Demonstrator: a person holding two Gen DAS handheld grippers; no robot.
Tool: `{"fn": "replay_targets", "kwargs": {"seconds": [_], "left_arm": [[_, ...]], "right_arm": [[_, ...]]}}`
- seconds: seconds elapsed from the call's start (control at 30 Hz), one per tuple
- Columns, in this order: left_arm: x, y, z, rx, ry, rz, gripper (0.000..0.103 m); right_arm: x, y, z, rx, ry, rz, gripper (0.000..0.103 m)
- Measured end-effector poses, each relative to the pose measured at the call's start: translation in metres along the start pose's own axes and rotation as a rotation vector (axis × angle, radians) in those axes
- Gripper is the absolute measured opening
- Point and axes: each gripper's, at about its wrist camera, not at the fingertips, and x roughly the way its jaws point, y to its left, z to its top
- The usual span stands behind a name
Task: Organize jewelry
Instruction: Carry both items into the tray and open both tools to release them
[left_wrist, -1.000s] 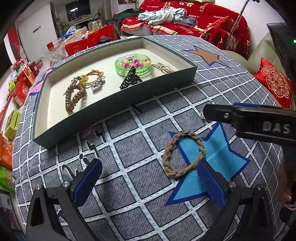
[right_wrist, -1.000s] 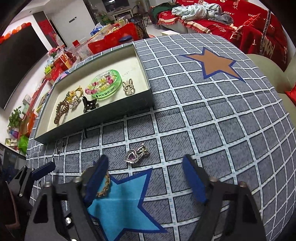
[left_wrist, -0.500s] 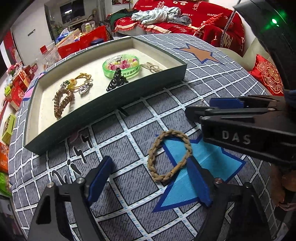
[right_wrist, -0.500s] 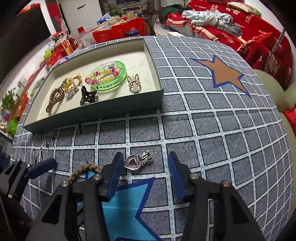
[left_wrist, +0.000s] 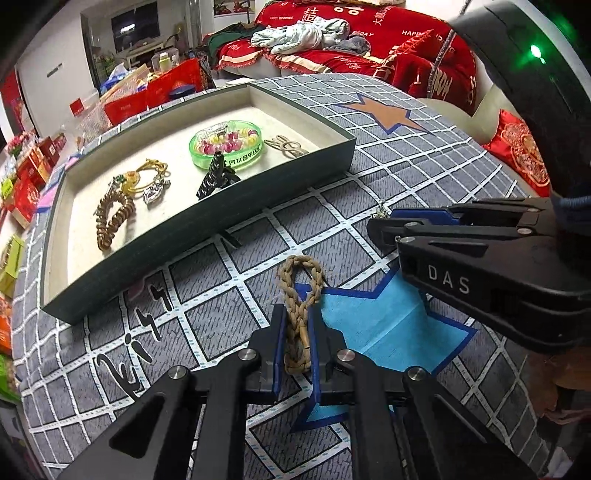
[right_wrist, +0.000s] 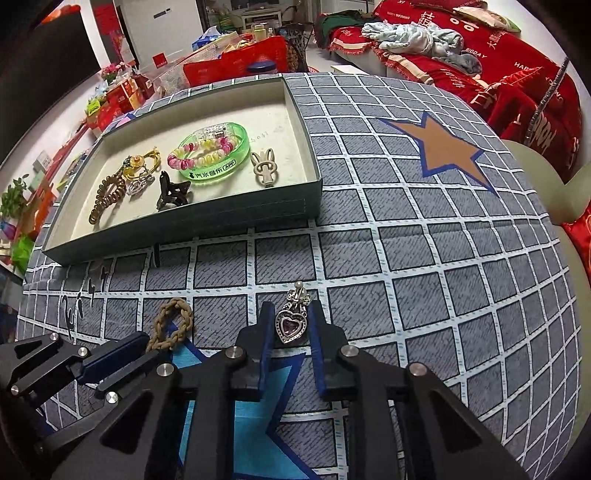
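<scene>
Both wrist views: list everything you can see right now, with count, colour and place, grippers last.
Braided bracelet: 1, tan, on the tablecloth, squeezed flat between the left pads.
Heart pendant: 1, silver with a purple stone, on the tablecloth between the right pads.
Tray: 1, dark green with a cream floor, beyond both grippers.
Bangle: 1, clear green, in the tray, with a pink and yellow bead bracelet inside it.
Rabbit clip: 1, beige, tray right.
Claw clip: 1, black, tray middle.
Coil hair tie: 1, brown, tray left.
Gold and silver charms: tangled, count unclear.
Tablecloth: 1, grey check with stars.
Left gripper: shut on the bracelet.
Right gripper: jaws just closing around the pendant.
</scene>
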Motion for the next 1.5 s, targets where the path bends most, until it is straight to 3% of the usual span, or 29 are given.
{"fn": "replay_targets", "kwargs": {"seconds": [0.8, 1.2, 1.5], "left_arm": [[-0.041, 0.05, -0.007, -0.095, -0.079, -0.041, 0.028], [-0.072, 0.087, 0.01, -0.131, -0.167, -0.019, 0.028], [-0.072, 0.12, 0.03, -0.169, -0.195, 0.009, 0.028]], "right_arm": [[-0.035, -0.001, 0.004, 0.075, -0.063, 0.111, 0.02], [-0.053, 0.009, 0.037, 0.115, -0.1, 0.197, 0.02], [-0.05, 0.026, 0.07, 0.099, -0.106, 0.221, 0.02]]}}
